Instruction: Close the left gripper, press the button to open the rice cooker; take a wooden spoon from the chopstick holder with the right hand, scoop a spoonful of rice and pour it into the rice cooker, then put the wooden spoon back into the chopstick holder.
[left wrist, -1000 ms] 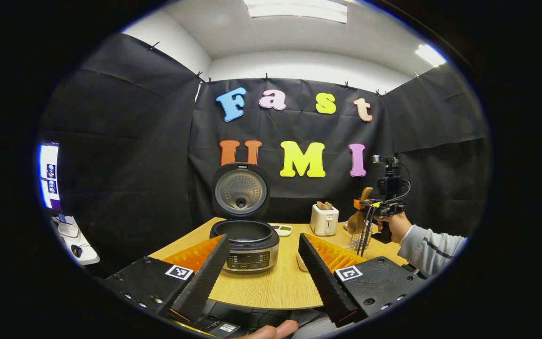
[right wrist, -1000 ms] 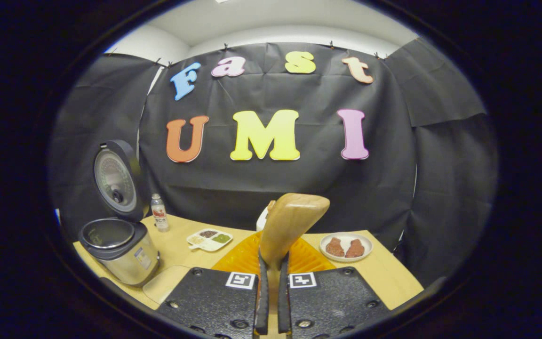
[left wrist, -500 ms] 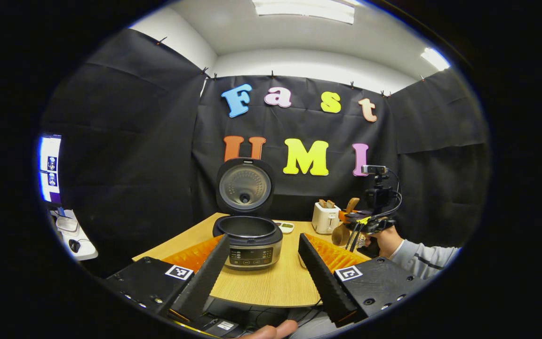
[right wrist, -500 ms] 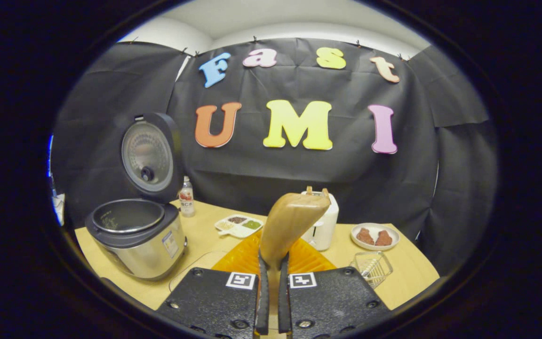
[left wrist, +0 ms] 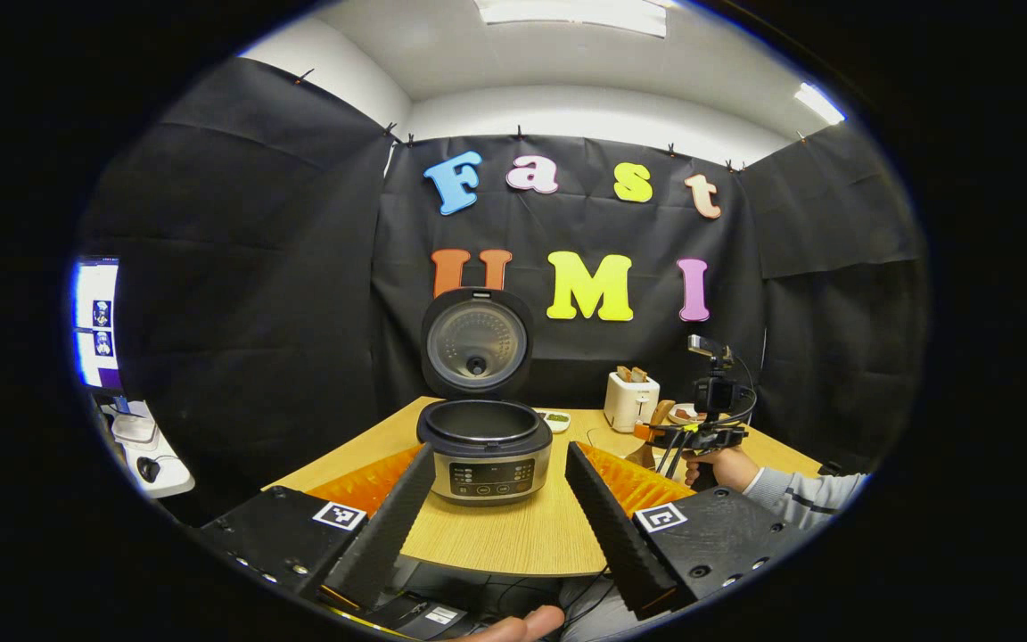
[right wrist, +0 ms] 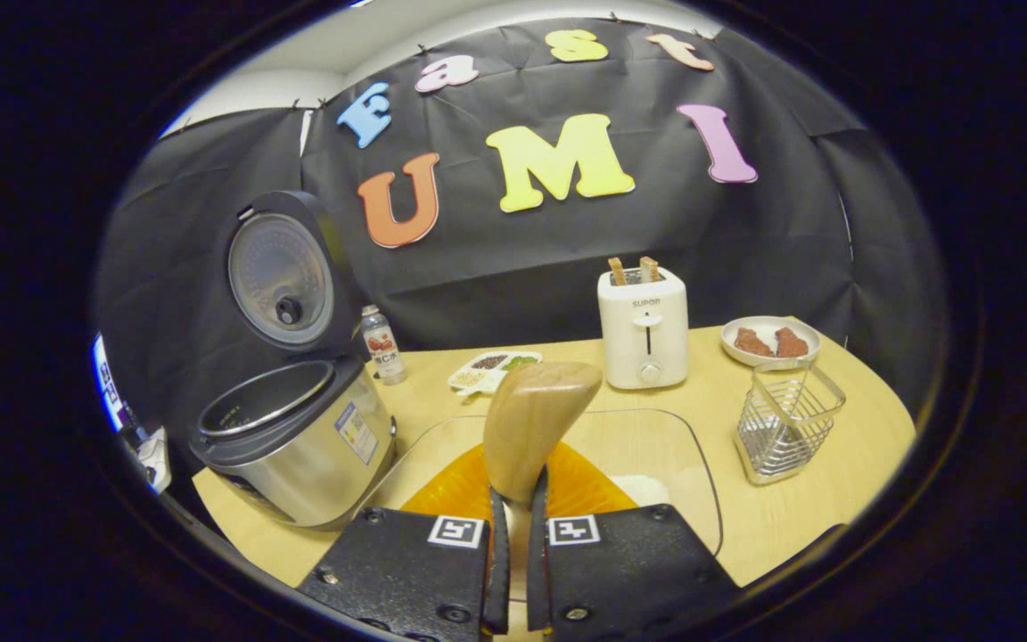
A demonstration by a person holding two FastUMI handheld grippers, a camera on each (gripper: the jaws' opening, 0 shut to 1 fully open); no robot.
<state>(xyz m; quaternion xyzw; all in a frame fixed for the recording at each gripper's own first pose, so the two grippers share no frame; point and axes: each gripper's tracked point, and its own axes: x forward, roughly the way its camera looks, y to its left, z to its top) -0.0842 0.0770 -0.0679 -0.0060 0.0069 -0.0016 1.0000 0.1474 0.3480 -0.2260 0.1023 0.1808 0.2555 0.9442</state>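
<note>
The rice cooker [left wrist: 485, 446] stands open on the wooden table, lid [left wrist: 476, 343] upright and the dark inner pot bare. My left gripper [left wrist: 497, 522] is open, its fingers spread wide in front of the cooker and touching nothing. My right gripper [right wrist: 518, 504] is shut on the wooden spoon [right wrist: 531, 419], whose bowl points up and forward. The spoon hangs over a clear glass bowl [right wrist: 701, 464] with white rice [right wrist: 643, 489] at its bottom. The wire chopstick holder [right wrist: 781, 419] stands to the right. The open cooker [right wrist: 299, 437] is at the left. The right gripper [left wrist: 696, 435] and its hand appear right of the cooker.
A white toaster [right wrist: 643, 325] with toast stands behind the glass bowl. Near it are a plate of meat [right wrist: 768, 341], a divided dish of grains [right wrist: 491, 370] and a small bottle [right wrist: 382, 343]. A monitor [left wrist: 94, 321] glows at far left, beyond the table.
The right gripper has come down with the spoon and tipped toward the table, now over the glass bowl of rice. The left gripper has drawn back slightly from the cooker, still open.
</note>
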